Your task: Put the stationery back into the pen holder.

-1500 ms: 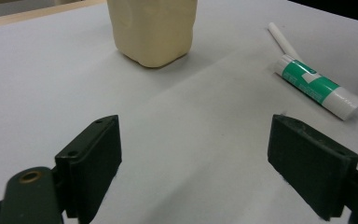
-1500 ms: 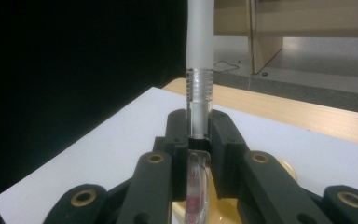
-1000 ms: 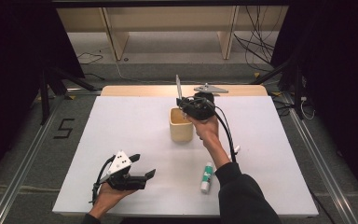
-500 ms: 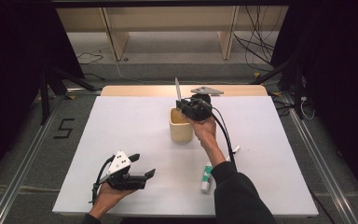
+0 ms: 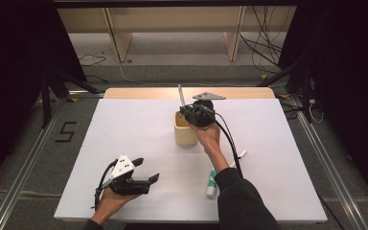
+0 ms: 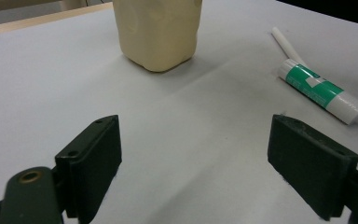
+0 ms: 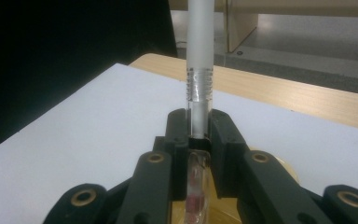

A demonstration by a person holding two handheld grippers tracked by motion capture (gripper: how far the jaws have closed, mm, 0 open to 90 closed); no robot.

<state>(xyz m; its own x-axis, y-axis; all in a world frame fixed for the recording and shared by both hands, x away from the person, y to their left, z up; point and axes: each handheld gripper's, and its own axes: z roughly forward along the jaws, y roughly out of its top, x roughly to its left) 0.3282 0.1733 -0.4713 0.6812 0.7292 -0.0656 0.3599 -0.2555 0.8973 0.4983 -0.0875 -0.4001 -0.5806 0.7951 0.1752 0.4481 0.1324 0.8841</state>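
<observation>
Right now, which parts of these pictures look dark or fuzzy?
High view: both sides beyond the white table are nearly black. Left gripper view: sharp, with a soft shadow beside the cream plastic cup. Right gripper view: the clear-and-white pen is sharp, the black space at upper left shows nothing.

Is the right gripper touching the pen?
Touching. The right gripper view shows the right gripper with its jaws closed flat against both sides of the pen, above the cup.

left claw [image 5: 146,171] low near table, jaws wide apart | right claw [image 5: 186,111] raised, jaws clamped
</observation>
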